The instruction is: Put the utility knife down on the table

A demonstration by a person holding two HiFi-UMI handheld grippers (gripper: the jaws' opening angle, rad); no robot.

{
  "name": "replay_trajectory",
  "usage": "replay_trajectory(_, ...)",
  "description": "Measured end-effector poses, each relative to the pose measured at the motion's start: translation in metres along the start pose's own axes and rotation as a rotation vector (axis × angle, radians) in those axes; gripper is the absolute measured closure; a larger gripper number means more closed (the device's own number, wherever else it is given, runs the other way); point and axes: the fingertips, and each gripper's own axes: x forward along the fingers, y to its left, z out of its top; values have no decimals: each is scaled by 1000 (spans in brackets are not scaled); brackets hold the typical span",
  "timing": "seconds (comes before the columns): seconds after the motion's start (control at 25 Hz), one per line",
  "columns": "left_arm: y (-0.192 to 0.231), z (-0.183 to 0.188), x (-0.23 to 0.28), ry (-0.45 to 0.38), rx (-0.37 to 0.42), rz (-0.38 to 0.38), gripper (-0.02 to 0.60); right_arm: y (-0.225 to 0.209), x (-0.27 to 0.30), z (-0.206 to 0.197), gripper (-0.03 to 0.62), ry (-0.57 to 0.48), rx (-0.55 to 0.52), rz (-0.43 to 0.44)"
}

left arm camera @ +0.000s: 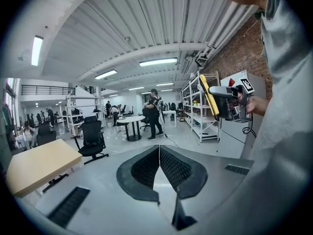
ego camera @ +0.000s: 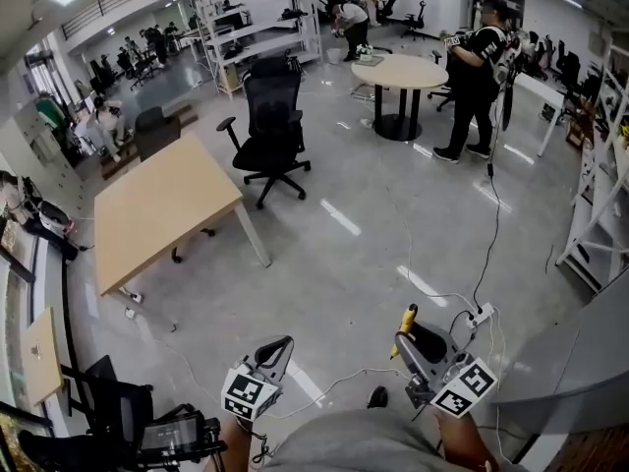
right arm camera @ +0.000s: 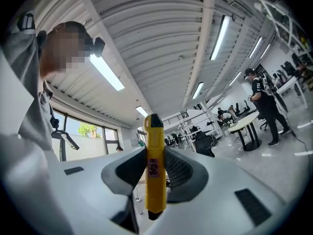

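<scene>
A yellow utility knife (right arm camera: 155,170) with a black tip stands upright between the jaws of my right gripper (right arm camera: 155,173), which is shut on it. In the head view the knife (ego camera: 404,326) sticks up from the right gripper (ego camera: 413,347) at the bottom right, over the grey floor. My left gripper (ego camera: 275,354) is at the bottom centre, held close to my body; its jaws (left arm camera: 158,168) are pressed together with nothing between them. The left gripper view also catches the knife (left arm camera: 209,96) in the right gripper. The light wooden table (ego camera: 162,209) stands off to the left, well away from both grippers.
A black office chair (ego camera: 269,126) stands beside the wooden table. Farther back is a round table (ego camera: 399,73) with a person in black (ego camera: 474,77) next to it. White shelving (ego camera: 601,175) lines the right side. A cable (ego camera: 488,254) and power strip lie on the floor ahead.
</scene>
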Motion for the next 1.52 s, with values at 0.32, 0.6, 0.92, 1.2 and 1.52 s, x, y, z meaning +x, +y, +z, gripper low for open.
replay_trajectory(0.32, -13, 41, 102, 9, 28, 4, 575, -104, -2, 29, 476, 1, 11, 39)
replay_trajectory(0.6, 2, 48, 149, 33, 24, 0, 575, -160, 16, 31, 476, 0, 42, 35)
replay_trajectory(0.92, 67, 45, 216, 47, 9, -50, 575, -216, 80, 28, 476, 18, 45, -16)
replay_trajectory(1.2, 164, 66, 249, -9, 15, -66, 575, -242, 175, 38, 476, 14, 11, -40)
replay_trajectory(1.52, 272, 66, 261, -34, 8, -28, 575, -261, 269, 50, 476, -15, -23, -66)
